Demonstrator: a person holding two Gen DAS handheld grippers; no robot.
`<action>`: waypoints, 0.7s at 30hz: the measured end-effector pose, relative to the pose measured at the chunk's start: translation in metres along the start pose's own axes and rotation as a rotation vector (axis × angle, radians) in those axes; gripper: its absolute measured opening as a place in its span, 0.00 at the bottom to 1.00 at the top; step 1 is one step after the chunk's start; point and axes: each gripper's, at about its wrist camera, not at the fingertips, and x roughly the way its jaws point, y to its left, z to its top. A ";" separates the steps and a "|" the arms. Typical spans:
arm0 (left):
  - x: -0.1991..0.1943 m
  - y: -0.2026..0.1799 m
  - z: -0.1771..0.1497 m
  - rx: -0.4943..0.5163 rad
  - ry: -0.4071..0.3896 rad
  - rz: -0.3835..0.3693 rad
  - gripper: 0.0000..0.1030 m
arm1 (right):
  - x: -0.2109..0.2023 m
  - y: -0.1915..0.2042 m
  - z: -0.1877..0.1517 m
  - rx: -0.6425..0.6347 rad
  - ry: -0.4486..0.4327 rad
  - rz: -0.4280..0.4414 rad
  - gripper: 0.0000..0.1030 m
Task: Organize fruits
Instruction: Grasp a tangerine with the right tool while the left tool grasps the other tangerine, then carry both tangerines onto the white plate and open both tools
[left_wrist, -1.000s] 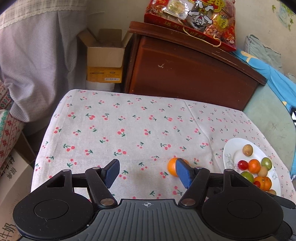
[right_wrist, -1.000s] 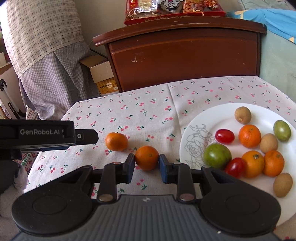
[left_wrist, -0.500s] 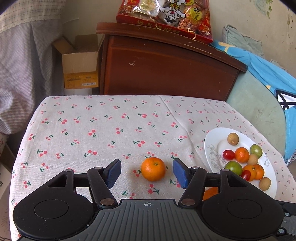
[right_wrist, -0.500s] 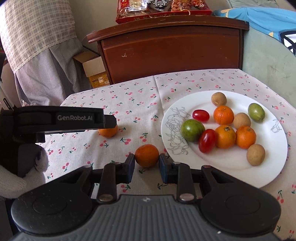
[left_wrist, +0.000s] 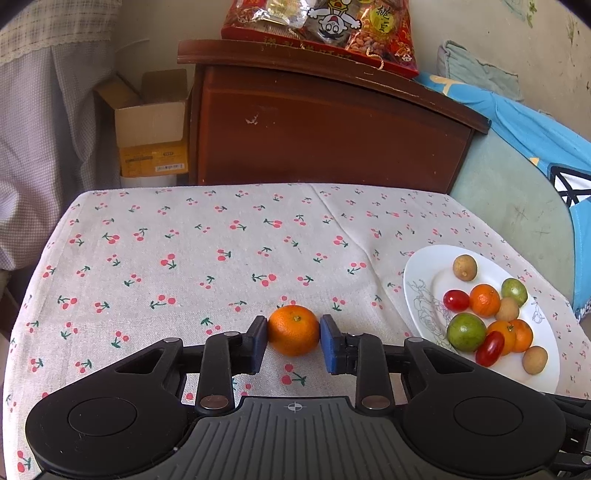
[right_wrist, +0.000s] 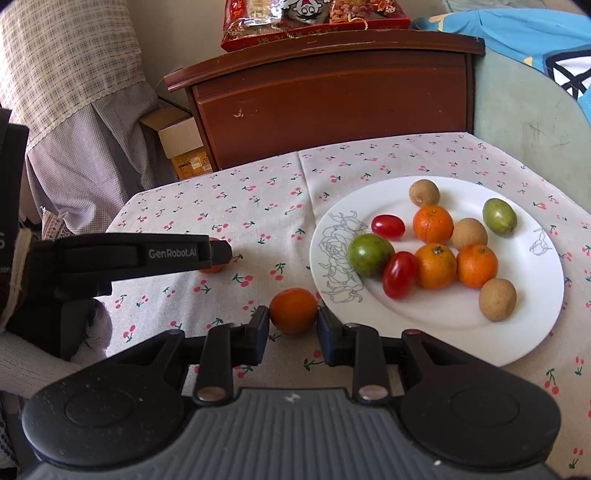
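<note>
Tools level, each clamping an orange

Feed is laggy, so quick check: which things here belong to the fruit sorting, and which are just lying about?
Job:
left tongs around one orange
right tongs around another orange
white plate of fruit

Lying about:
snack bag
wooden cabinet
cardboard box

"GenRobot.AI" in white on the left hand-held gripper body, snack bag lettering unreadable
</note>
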 end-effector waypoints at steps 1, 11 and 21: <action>-0.002 0.000 0.001 -0.008 -0.003 -0.005 0.27 | -0.002 -0.001 0.000 0.005 -0.002 0.006 0.27; -0.028 -0.019 0.022 -0.023 -0.085 -0.115 0.27 | -0.038 -0.020 0.018 0.026 -0.080 0.002 0.27; -0.019 -0.067 0.041 0.050 -0.102 -0.250 0.27 | -0.076 -0.084 0.050 0.084 -0.140 -0.087 0.27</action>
